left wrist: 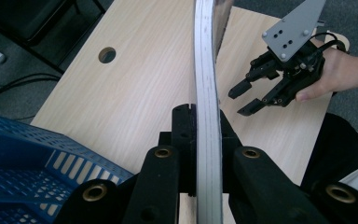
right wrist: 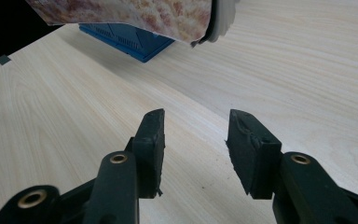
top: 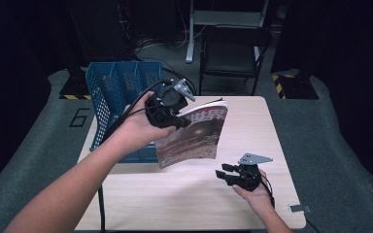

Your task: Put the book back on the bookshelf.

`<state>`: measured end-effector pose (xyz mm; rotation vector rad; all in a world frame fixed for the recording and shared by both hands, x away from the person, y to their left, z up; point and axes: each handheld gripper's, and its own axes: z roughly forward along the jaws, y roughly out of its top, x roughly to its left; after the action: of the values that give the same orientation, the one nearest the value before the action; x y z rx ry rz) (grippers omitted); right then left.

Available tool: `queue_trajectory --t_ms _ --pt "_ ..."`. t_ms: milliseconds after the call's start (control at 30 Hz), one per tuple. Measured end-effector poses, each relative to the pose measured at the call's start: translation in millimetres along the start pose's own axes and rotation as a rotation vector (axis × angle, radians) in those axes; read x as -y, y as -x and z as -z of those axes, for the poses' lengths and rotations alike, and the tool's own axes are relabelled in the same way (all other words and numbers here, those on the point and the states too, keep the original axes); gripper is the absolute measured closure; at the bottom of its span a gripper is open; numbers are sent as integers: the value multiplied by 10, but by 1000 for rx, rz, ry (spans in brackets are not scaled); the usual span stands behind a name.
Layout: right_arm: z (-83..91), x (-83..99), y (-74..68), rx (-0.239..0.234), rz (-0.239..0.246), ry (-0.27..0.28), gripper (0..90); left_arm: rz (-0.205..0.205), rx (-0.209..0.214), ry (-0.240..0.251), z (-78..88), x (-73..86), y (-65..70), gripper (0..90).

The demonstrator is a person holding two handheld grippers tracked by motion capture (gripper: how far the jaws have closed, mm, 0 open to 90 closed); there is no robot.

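Magazine (top: pixel 194 133) is clamped by left gripper (top: pixel 175 116), held above table (top: pixel 252 126), just beside blue basket (top: pixel 121 87). Right gripper (top: pixel 226 173) is held released, empty, near magazine.

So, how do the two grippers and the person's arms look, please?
Both grippers, left gripper and right gripper, are black with two blocky jaws and brass-coloured pivot rings. Each carries a grey three-cornered plate with small holes, and a black cable trails from the left one. The forearms are bare, without sleeves.
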<state>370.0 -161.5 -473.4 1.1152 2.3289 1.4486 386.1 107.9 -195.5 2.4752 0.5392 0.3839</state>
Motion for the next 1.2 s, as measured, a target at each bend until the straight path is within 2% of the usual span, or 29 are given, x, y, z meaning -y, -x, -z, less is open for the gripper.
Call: queue_trajectory --t_ms 33,267,467,567,767,800,867,967,1033,1200 --pt "-3 3 0 -12 -3 -6 569 2 -2 -13 -22 2 5 843" --pt "21 0 14 -12 -13 11 571 2 -7 -45 -93 15 20 843" --pt "20 3 19 -11 -12 7 573 24 9 -37 -90 39 -1 843" --pt "20 4 6 -23 -27 2 573 42 11 -31 -65 46 -22 843" --pt "16 3 10 -5 -27 6 573 45 -6 -41 -16 30 -30 843" --pt "24 5 12 -17 -30 6 572 46 -8 -41 -2 28 -42 843" --pt "16 5 13 -4 -28 5 572 61 -12 -36 28 31 -63 843" --pt "19 8 12 -21 -22 4 573 78 -16 -33 74 39 -99 843" --pt "11 12 9 -7 -24 1 573 98 -20 -22 117 52 -138 843" --pt "7 9 2 -5 -22 0 572 108 -35 -24 163 60 -181 842"
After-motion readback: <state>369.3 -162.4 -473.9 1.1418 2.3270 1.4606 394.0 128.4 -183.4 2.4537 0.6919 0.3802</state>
